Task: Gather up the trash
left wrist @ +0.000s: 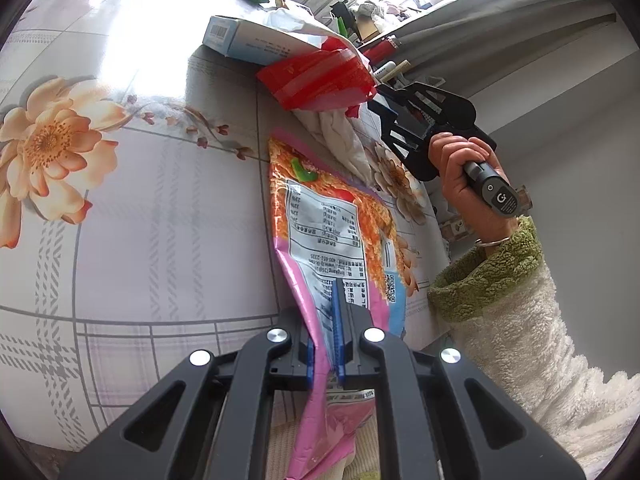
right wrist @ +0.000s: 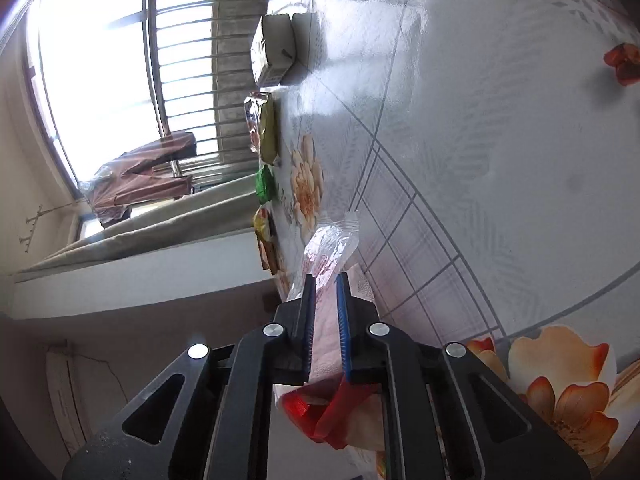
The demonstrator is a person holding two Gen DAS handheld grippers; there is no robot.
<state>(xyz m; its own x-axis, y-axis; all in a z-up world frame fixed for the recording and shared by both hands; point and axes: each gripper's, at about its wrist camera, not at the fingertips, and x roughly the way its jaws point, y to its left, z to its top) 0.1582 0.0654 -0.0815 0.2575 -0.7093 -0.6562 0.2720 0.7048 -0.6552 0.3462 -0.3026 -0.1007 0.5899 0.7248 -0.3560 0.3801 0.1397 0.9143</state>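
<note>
Pink and orange plastic, a snack bag (left wrist: 332,240) is clamped in the left gripper (left wrist: 325,344) above the floral tablecloth (left wrist: 120,200). Beside it, the right gripper (right wrist: 325,320) pinches a clear wrapper (right wrist: 332,248) with a red bag (left wrist: 320,78). A blue-white carton (left wrist: 244,38) lies beyond the red bag.

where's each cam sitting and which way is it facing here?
Left wrist: on the left gripper, looking along its fingers at the snack bag it clamps over the table; the right hand and sleeve show.
Right wrist: on the right gripper, rolled sideways, facing the window; fingers pinch a clear wrapper.
Shared: floral table, red packet.
</note>
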